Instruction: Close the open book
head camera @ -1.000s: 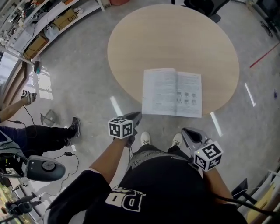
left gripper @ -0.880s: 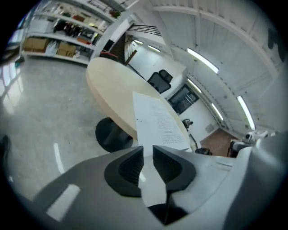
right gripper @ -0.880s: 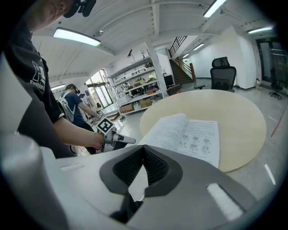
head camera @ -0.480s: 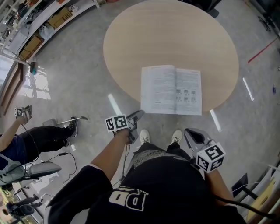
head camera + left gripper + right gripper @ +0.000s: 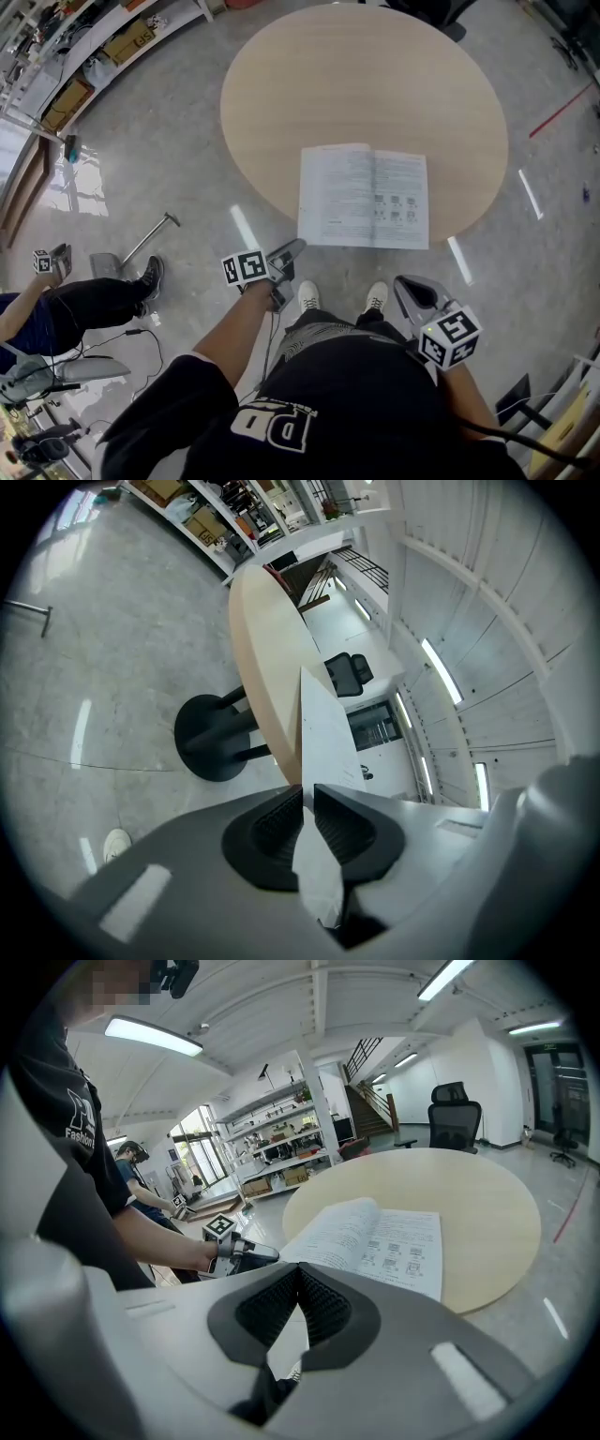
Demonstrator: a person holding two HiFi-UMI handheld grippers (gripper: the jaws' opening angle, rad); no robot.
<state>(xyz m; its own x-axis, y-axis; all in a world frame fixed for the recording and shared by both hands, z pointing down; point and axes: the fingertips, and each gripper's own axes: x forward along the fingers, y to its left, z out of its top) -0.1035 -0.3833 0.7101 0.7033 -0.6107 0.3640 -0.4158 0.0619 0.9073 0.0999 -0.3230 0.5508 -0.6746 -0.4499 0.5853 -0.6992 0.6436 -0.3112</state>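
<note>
Nearest the camera, the person's black shirt (image 5: 356, 408) filled the 6 o'clock part of the head view, with both forearms reaching out from it. The right gripper (image 5: 403, 280) hung at about 5 o'clock of the book (image 5: 364, 197), apart from it and over the floor (image 5: 187, 159). Its own view showed the ribbed pads meeting at their tips with nothing between them. Between the two grippers, a pair of white shoes (image 5: 307, 296) stood just below the table's near rim.

The left gripper (image 5: 297, 247) was a little further forward, at the book's 7 o'clock corner. Its jaws had just been closing. In the left gripper view they stood only a sliver apart, with the white paper of that corner running edge-on between them and the pads against it on both sides.

The book lay open and flat, pages up, at the 6 o'clock edge of the round, pale wooden table (image 5: 366, 84). Its spine pointed toward 12 o'clock and its two near corners reached just past the rim. The left page carried dense text, the right page text and small figures.

Farther off, another person (image 5: 94, 298) was at 8 o'clock on the floor side. Shelving (image 5: 103, 47) with boxes ran along at 10 o'clock. A black office chair (image 5: 431, 9) stood behind the table at 12 o'clock, and a red line (image 5: 562, 112) crossed the floor at 2 o'clock.
</note>
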